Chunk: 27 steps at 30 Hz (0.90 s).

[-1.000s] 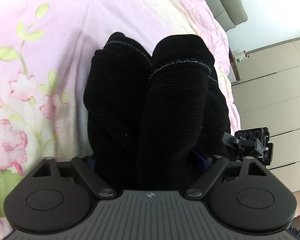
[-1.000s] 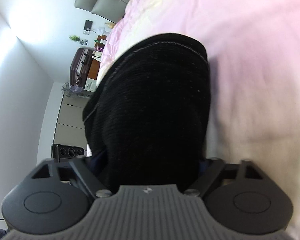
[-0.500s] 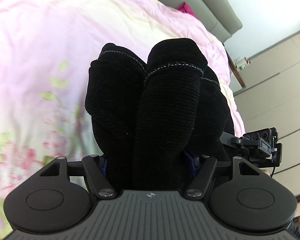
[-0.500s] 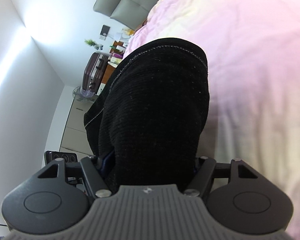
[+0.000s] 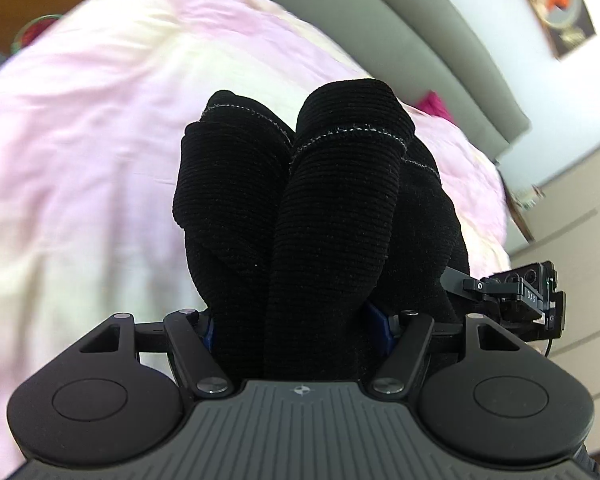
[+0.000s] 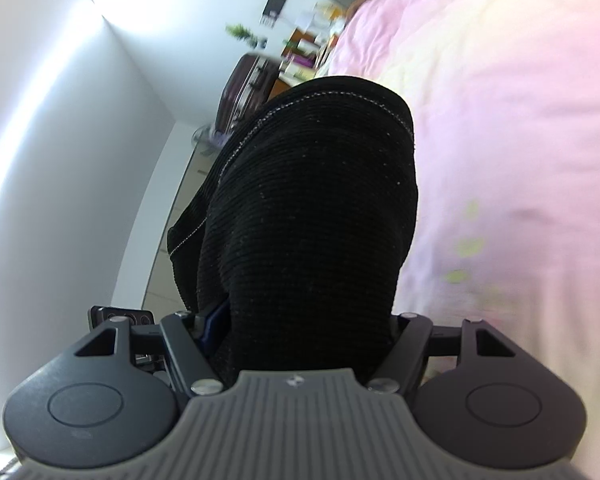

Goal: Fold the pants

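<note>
Black ribbed pants (image 5: 320, 208) are bunched in two thick folds, with pale hem stitching on top, over the pink floral bedspread (image 5: 80, 168). My left gripper (image 5: 296, 264) is shut on them; fabric hides its fingers, and only the blue pads (image 5: 378, 322) peek out at the sides. In the right wrist view another bundle of the pants (image 6: 312, 216) fills the jaws of my right gripper (image 6: 304, 264), which is shut on it. Part of the right gripper (image 5: 520, 296) shows beside the pants in the left wrist view. The pants are lifted off the bedspread (image 6: 520, 140).
A grey padded headboard (image 5: 420, 40) runs behind the bed, under a framed picture (image 5: 556, 12). Pale cabinet doors (image 5: 576, 248) stand at the right. A dark suitcase (image 6: 244, 88), a cluttered bedside stand (image 6: 308, 48) and white walls lie beyond the bed's edge.
Both grippers have risen and moved along the bed with the pants. The floral print has slid out of the left view and the headboard has come in. The left jaws narrowed on the fabric.
</note>
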Each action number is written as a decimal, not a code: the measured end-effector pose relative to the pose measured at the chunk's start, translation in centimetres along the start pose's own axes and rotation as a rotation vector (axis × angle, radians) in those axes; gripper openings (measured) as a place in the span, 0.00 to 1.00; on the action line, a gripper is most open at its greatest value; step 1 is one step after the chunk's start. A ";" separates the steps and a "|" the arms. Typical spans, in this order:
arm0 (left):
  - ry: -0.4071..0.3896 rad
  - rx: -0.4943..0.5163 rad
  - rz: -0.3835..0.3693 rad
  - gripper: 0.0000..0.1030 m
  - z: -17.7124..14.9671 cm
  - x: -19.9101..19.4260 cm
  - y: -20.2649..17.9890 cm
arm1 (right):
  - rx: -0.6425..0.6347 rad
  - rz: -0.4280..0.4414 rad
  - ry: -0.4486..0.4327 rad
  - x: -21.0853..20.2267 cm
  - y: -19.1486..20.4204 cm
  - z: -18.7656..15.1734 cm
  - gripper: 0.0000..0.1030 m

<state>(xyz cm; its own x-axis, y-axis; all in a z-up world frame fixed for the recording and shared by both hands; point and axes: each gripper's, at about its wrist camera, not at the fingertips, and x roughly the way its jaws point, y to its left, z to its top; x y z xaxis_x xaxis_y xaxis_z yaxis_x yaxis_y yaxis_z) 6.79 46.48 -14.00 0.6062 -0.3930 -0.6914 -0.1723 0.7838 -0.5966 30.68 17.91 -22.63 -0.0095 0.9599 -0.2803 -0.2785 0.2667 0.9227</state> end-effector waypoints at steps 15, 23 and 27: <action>0.007 -0.212 0.095 0.81 -2.4 1.5 10.7 | 0.195 -0.061 0.049 11.8 -7.1 -3.5 0.70; -0.102 -0.111 0.294 0.80 -2.0 -3.8 5.9 | -0.122 -0.385 0.084 4.8 -2.2 -4.9 0.79; -0.119 -0.070 0.350 0.80 -2.5 -5.3 3.0 | -0.220 -0.500 0.087 1.7 -0.4 -6.6 0.78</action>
<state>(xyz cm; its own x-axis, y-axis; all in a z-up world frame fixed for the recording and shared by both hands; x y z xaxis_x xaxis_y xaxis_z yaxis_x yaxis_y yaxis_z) 1.09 49.72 -13.20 0.5866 -0.0447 -0.8086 -0.4356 0.8243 -0.3616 24.40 18.89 -25.26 0.0990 0.7078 -0.6995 -0.4634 0.6548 0.5970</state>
